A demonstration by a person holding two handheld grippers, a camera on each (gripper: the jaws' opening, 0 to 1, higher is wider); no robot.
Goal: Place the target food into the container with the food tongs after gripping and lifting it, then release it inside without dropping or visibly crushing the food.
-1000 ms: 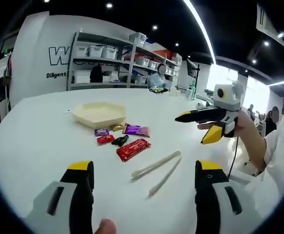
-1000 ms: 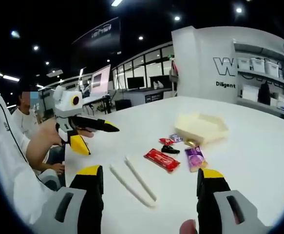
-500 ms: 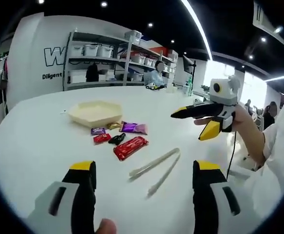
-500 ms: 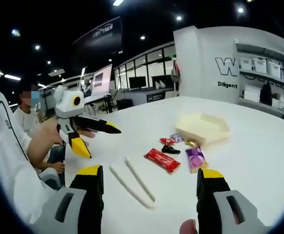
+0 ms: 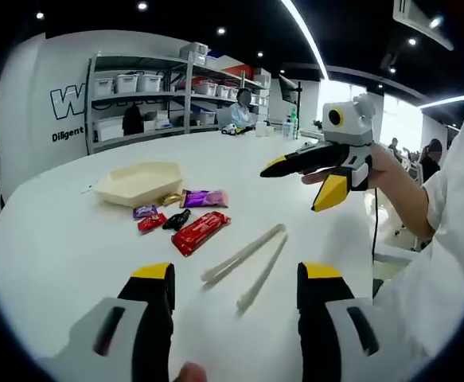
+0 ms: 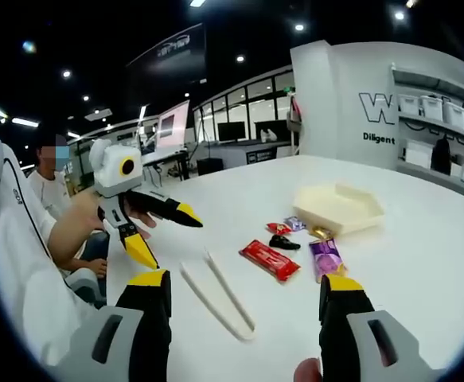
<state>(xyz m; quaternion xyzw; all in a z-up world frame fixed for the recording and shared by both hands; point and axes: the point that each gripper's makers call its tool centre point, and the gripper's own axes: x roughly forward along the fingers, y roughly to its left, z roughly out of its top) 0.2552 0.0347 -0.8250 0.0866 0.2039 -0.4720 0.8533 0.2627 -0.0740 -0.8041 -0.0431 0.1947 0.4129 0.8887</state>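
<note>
Six wrapped snacks [image 5: 195,231] beside cream hexagonal container [image 5: 138,181]; pale tongs [image 5: 246,265] flat.

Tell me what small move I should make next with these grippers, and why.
Probably lower the right gripper toward the food tongs and close on them. The tongs lie untouched on the white table, both grippers are open and empty, and the wrapped snacks sit beside the cream tray, none inside it yet.

Five snacks [image 5: 200,231], one tongs [image 5: 247,263], one container [image 5: 138,181]
</note>
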